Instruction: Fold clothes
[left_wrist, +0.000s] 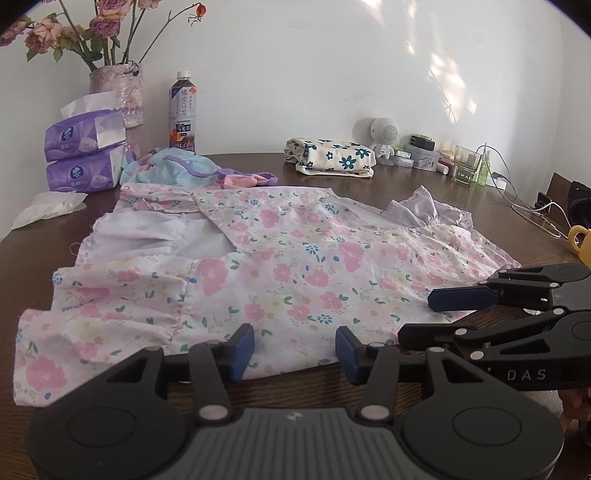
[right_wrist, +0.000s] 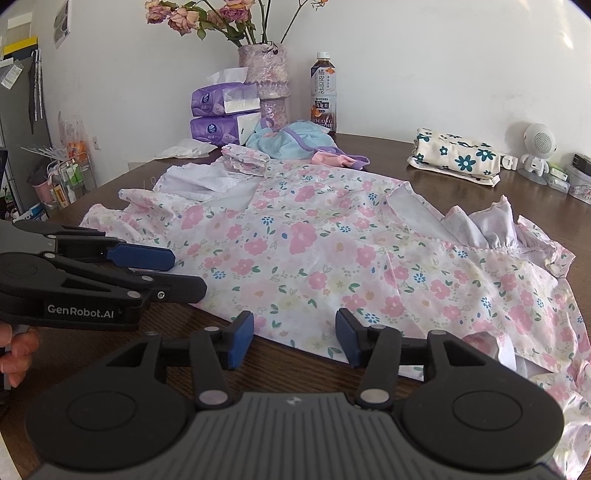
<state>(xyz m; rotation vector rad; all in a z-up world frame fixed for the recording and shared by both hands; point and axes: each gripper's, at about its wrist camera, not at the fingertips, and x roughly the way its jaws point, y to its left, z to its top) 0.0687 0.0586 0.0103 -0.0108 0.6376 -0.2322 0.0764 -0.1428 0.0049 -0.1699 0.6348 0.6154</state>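
Centrally, spread over the brown table (left_wrist: 461, 192): one floral garment (left_wrist: 288, 266), pink blossoms on white, partly folded with pale lining showing at frame left.
Left gripper (left_wrist: 295, 349): bottom centre of its own view, fingers parted wide, empty, at the garment's near hem.
Right gripper (right_wrist: 294, 339): bottom centre of its view, fingers likewise apart, holding nothing, at the near hem.
Upper left of the left view: vase of flowers (left_wrist: 118, 92), tissue packs (left_wrist: 83, 155), tea bottle (left_wrist: 183, 114).
Behind the garment: blue crumpled clothing (left_wrist: 173, 168); folded flower-print cloth (left_wrist: 330, 155).
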